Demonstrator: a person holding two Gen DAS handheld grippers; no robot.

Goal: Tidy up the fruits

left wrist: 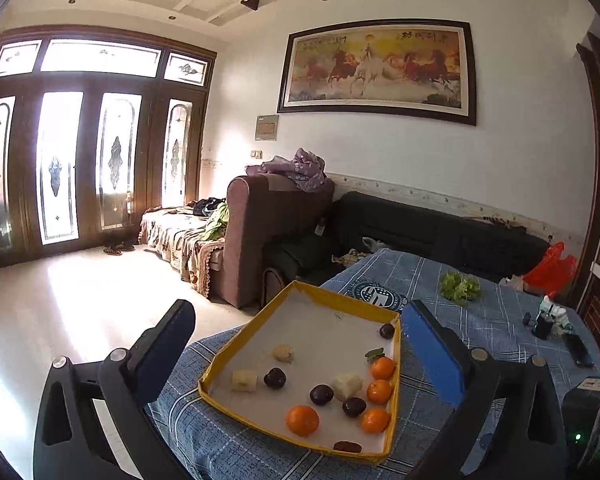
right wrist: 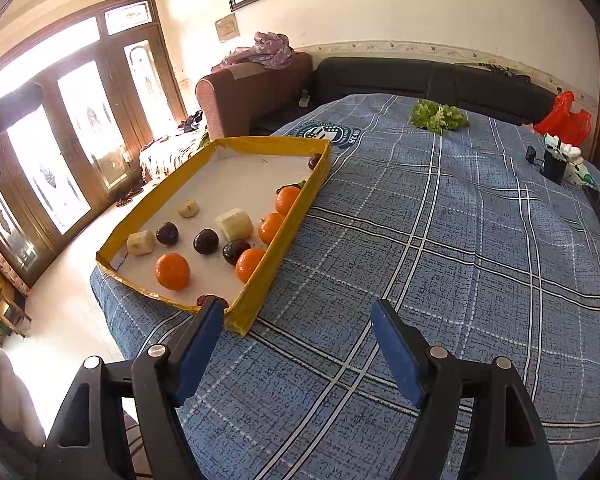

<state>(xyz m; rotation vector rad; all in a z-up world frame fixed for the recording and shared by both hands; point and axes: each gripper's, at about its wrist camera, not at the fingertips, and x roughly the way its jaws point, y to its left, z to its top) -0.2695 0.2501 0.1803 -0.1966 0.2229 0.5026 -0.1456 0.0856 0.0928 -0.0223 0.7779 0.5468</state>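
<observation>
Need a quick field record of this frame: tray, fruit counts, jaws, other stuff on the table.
tray: yellow-rimmed tray, white floor, at the table corner nearest the doors
oranges: four, three in a row along the tray's right wall
dark plums: five, one alone in the far corner
pale fruit chunks: three
date: one brown date at the near wall
left gripper: jaws open, empty
right gripper: jaws open, empty
tablecloth: blue plaid
off tray: lettuce
</observation>
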